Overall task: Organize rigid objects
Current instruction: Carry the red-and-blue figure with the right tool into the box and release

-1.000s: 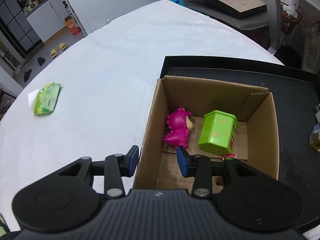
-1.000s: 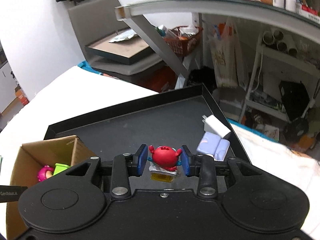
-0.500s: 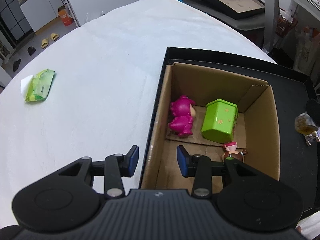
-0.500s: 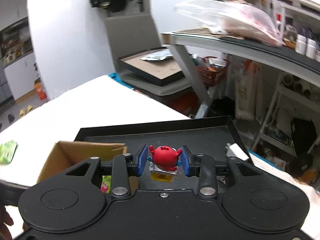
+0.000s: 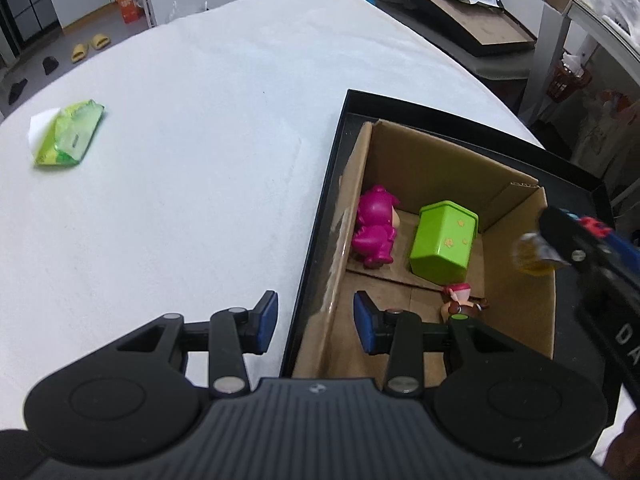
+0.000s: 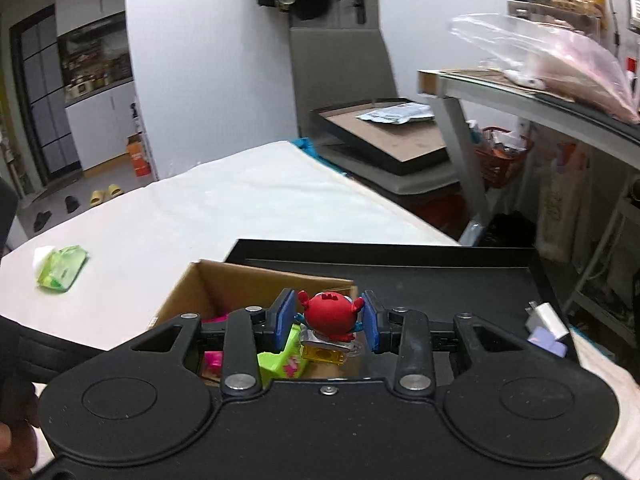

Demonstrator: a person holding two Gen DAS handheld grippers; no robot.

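Observation:
My right gripper (image 6: 327, 321) is shut on a red crab figure (image 6: 330, 314) on a yellow clear base and holds it above the cardboard box (image 6: 224, 280). In the left wrist view it (image 5: 568, 240) hangs over the box's right wall. The box (image 5: 428, 164) sits in a black tray (image 5: 320, 216) and holds a magenta figure (image 5: 374, 226), a green container (image 5: 444, 242) and a small brown figure (image 5: 460, 300). My left gripper (image 5: 316, 322) is open and empty, straddling the box's left wall.
A green wipes packet (image 5: 68, 136) lies on the white table at the far left, also in the right wrist view (image 6: 62, 268). A white charger (image 6: 546, 318) and a pale purple item (image 6: 550, 344) lie in the tray's right side. Shelves and clutter stand beyond the table.
My right gripper has carried the red crab figure left from the tray's open area to above the box. My left gripper has drawn back slightly, still open.

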